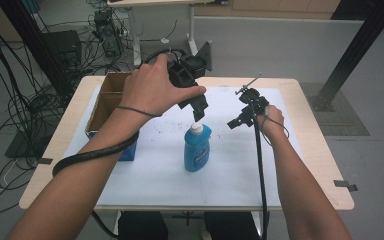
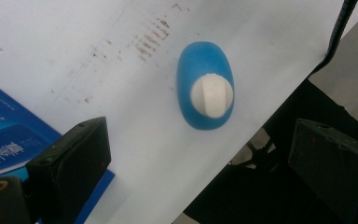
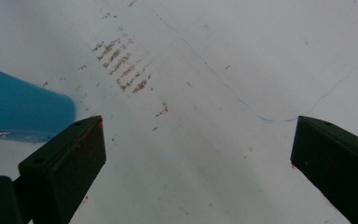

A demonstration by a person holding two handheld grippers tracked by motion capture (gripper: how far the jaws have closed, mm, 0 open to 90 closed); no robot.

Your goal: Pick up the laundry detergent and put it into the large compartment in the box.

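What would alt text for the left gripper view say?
Seen from above, a blue bottle with a white cap stands on a white sheet. The left claw hangs open above it, with a blue box at left.

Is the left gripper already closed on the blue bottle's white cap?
No: in the left gripper view the left gripper has its jaws spread wide, above the white cap of the blue bottle, touching nothing.

A lab or test workspace: tangled cables (image 1: pixel 10 107) sprawl over the grey floor at nine o'clock, a computer tower (image 1: pixel 107 35) stands at eleven, and black frame struts (image 1: pixel 362 45) rise at two.
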